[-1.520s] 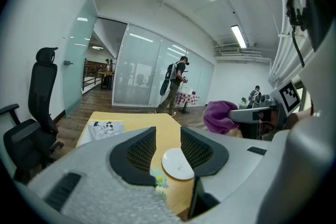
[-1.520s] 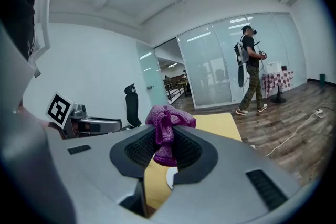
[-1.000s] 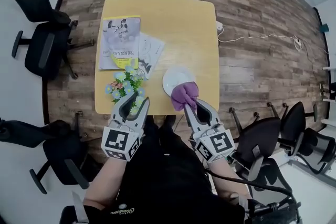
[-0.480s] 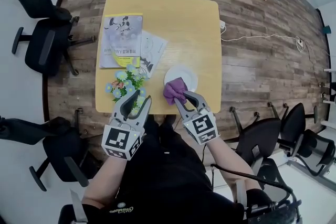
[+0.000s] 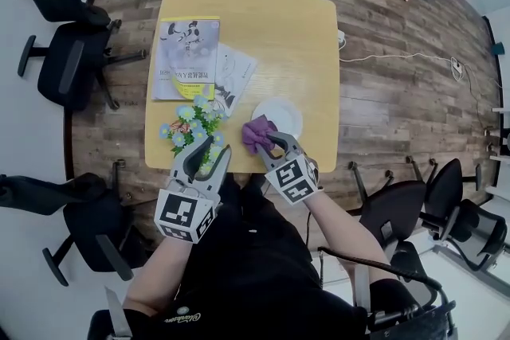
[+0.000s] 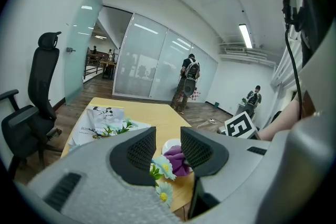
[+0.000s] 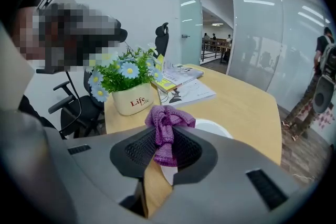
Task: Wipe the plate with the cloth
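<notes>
A small white plate (image 5: 280, 115) lies near the front edge of the yellow table (image 5: 263, 28). My right gripper (image 5: 272, 144) is shut on a bunched purple cloth (image 5: 256, 131), which sits at the plate's near-left rim. In the right gripper view the cloth (image 7: 167, 122) sticks up between the jaws of the right gripper (image 7: 164, 150), with the plate (image 7: 212, 127) just beyond. My left gripper (image 5: 202, 158) hangs open at the table's front edge, over the flower pot, nothing in it. Through the left gripper (image 6: 164, 150) gap I see the cloth (image 6: 179, 160) and plate (image 6: 170, 145).
A white pot of blue flowers (image 5: 191, 128) stands left of the plate, close to the cloth. A yellow-edged book (image 5: 186, 60) and a magazine (image 5: 229, 77) lie behind it. Office chairs (image 5: 68, 68) stand around the table. A cable (image 5: 398, 57) runs across the wooden floor at right.
My right gripper has carried the cloth leftward, from the plate's near-right side to its near-left rim. The left gripper has stayed in place.
</notes>
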